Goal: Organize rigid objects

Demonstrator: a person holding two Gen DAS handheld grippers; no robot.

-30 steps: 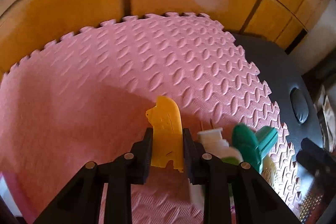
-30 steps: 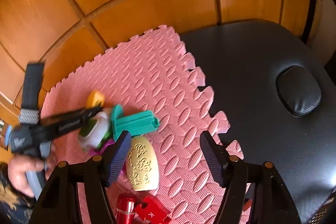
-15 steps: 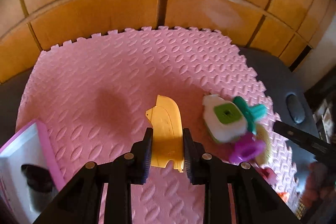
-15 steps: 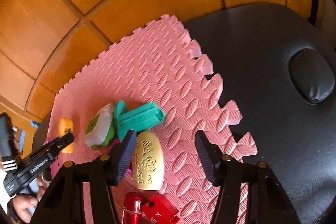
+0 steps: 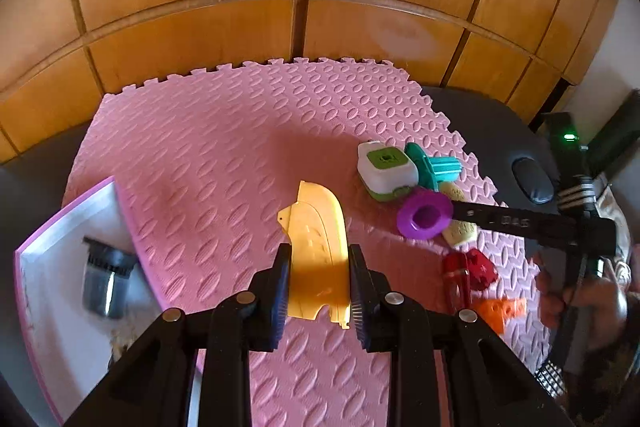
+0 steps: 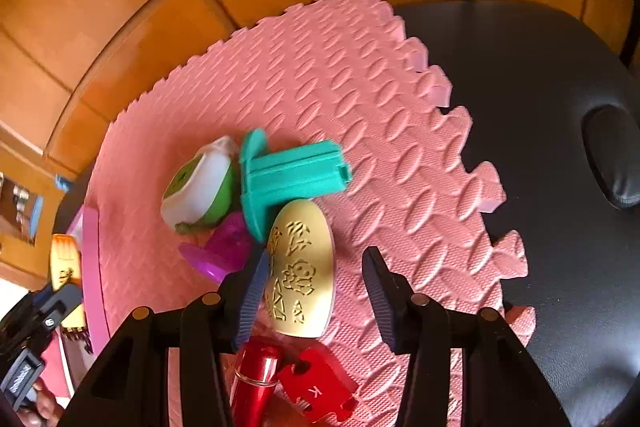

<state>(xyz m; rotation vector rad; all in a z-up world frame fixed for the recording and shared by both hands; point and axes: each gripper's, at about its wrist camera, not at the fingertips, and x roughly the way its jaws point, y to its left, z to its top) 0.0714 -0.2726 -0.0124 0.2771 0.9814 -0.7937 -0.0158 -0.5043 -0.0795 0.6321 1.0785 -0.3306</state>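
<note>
Behind the left gripper [image 5: 318,287] pinching a yellow piece [image 5: 316,251], its lower edge hides.

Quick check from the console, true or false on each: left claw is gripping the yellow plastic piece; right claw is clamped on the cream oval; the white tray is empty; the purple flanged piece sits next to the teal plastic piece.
1. The left claw is gripping the yellow curved plastic piece. True.
2. The right claw is clamped on the cream engraved oval. False: its jaws have just been closing, but the right one still stands clear of the oval.
3. The pink-rimmed white tray is empty. False: a dark grey cylinder lies in it.
4. The purple flanged piece lies against the teal ribbed plastic piece. True.
</note>
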